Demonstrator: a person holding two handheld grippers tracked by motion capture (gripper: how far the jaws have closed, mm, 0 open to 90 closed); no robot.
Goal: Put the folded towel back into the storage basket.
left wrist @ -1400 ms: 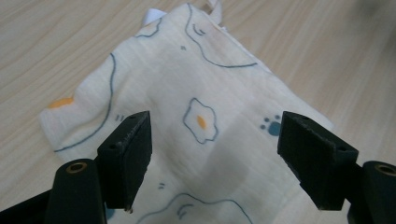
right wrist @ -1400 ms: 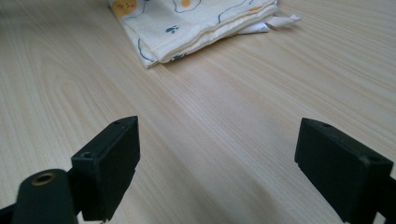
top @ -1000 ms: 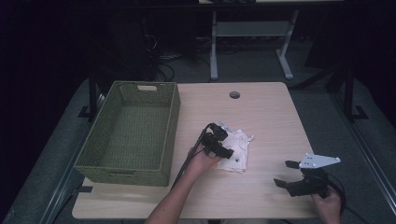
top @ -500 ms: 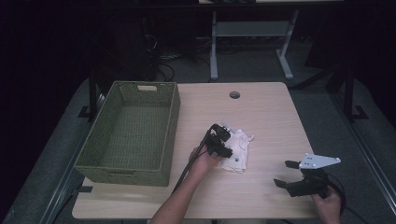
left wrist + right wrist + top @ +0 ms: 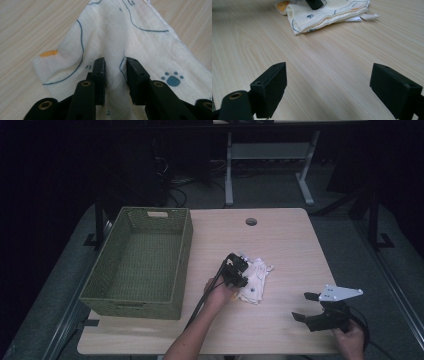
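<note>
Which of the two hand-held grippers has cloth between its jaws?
The left hand-held gripper: its jaws have just been closing on a raised fold of the printed cloth. The right hand-held gripper sits wide open over bare table, apart from the cloth.

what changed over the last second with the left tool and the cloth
The left tool has just been closing its jaws, pinching up a fold of the printed cloth between them. Both hands, the right tool, open, and the green basket stayed put.

Bare table (image 5: 280, 240) surrounds the cloth (image 5: 256, 279); the basket (image 5: 142, 262) walls its left.
</note>
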